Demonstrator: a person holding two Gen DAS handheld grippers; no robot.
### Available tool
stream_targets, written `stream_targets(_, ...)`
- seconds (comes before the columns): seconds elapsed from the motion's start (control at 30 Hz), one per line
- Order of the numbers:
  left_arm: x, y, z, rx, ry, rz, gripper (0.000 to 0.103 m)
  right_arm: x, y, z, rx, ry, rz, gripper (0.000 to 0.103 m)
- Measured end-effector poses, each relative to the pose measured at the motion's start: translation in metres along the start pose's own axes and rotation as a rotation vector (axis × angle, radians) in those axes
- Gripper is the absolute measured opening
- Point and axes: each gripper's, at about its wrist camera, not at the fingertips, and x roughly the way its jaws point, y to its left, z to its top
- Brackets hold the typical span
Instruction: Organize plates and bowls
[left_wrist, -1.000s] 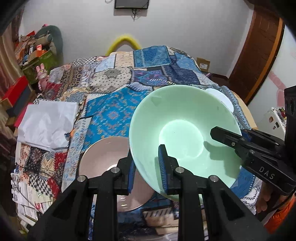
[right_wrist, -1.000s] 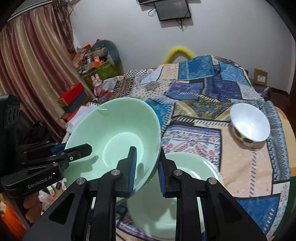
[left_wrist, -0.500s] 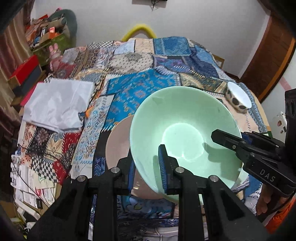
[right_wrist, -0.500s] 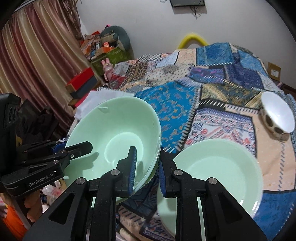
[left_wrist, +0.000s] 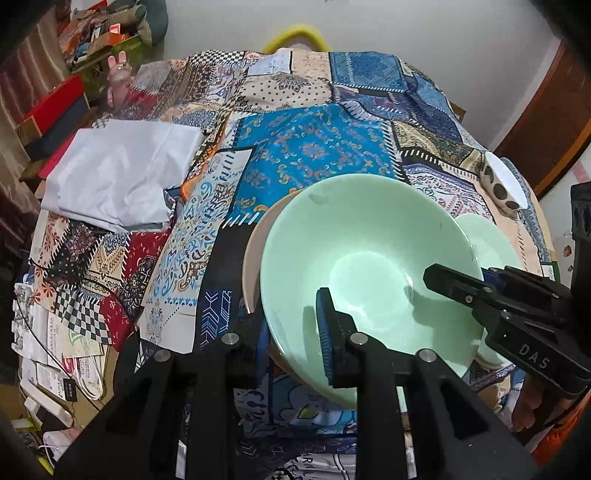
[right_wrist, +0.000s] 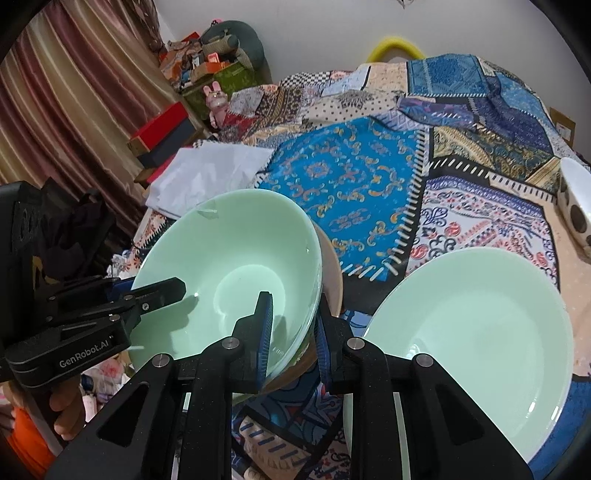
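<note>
A: The green bowl (left_wrist: 369, 258) is gripped by 2 hand-held grippers at once. The left hand-held gripper (left_wrist: 295, 325) is clamped on the near rim, 1 blue pad inside the bowl, the other under its outer wall.

B: And the right hand-held gripper (right_wrist: 291, 328) is clamped on the opposite rim, the wall pinched between its pads. In the left view it is seen reaching in from the right edge.

A: The bowl is held tilted, just above a tan bowl (left_wrist: 255, 251). Only a sliver of tan rim is seen behind it; whether the 2 touch cannot be told.

B: From the right view, that tan bowl (right_wrist: 332, 273) is seen peeking out at the green bowl's (right_wrist: 229, 273) right side and beneath it.

A: A green plate (right_wrist: 469, 332) is laid on the patchwork quilt (right_wrist: 351, 177), just to the right of the bowls.

B: A spotted bowl (left_wrist: 502, 184) is tipped on its side farther back on the right, apart from the plate.

A: A white cloth (left_wrist: 118, 181) is spread on the quilt's left side, well apart from the dishes.

B: Fingers (right_wrist: 66, 413) of the person are glimpsed under the left tool's handle.
</note>
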Motion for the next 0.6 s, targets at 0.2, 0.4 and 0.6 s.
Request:
stream_targets(0.2,0.007,0.005,0.000,-0.011,0.004,-0.020,0.023,0.012,-0.003,-0.003,0.021,0.030,0.005,0.020)
stream_targets(0.4,0.011,0.006,0.003,-0.021,0.006,-0.029,0.023,0.013,-0.005,0.000,0.024,0.033,0.011,0.020)
stream_targets(0.6,0.012,0.004,0.003,-0.010,-0.003,-0.004,0.023,0.008,-0.002,-0.001,0.002,0.023,0.000,0.020)
